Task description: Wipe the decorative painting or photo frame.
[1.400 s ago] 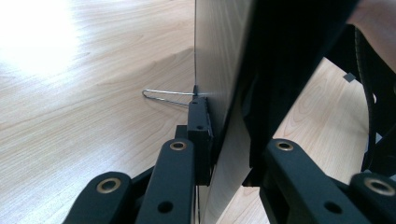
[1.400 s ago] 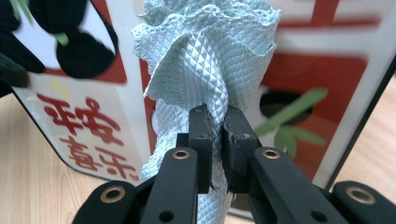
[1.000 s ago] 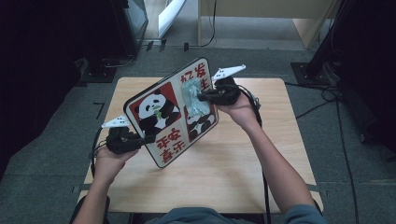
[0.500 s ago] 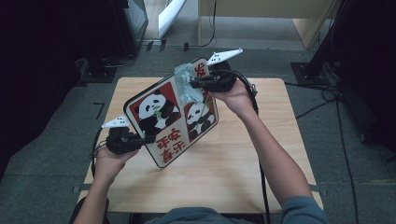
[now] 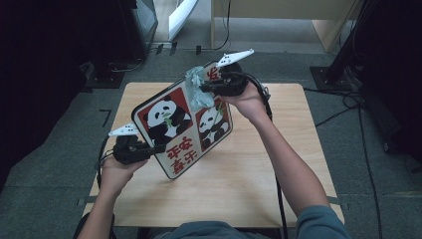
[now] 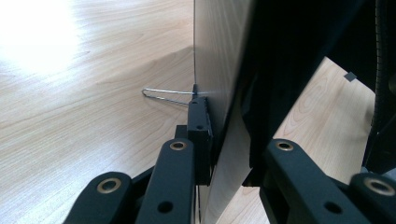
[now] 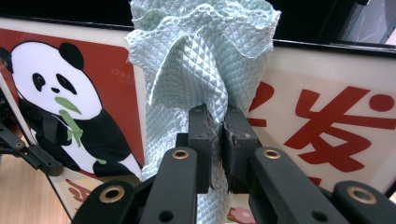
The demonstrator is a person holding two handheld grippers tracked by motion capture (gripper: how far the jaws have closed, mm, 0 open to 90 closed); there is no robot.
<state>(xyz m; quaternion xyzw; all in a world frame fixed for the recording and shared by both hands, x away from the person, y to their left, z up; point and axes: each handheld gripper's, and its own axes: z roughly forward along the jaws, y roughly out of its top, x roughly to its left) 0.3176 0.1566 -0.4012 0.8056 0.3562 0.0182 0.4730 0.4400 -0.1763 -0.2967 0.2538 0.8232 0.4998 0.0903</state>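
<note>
A panda picture board [image 5: 183, 130] with red characters stands tilted on the wooden table [image 5: 249, 189]. My left gripper [image 5: 158, 147] is shut on its lower left edge; in the left gripper view the board's edge [image 6: 229, 126] sits clamped between the jaws, with a wire stand [image 6: 163, 97] behind. My right gripper [image 5: 205, 87] is shut on a pale green quilted cloth [image 5: 199, 89], held against the board's upper part. In the right gripper view the cloth [image 7: 201, 70] bunches above the closed jaws in front of the panda print [image 7: 65, 116].
Dark equipment and cables [image 5: 348, 99] lie on the grey floor around the table. A wooden furniture leg [image 5: 338, 25] stands at the back right. The table's near half [image 5: 234, 199] is bare wood.
My right gripper has carried the cloth up the board's face toward its top edge. The left gripper and the board have stayed put.
</note>
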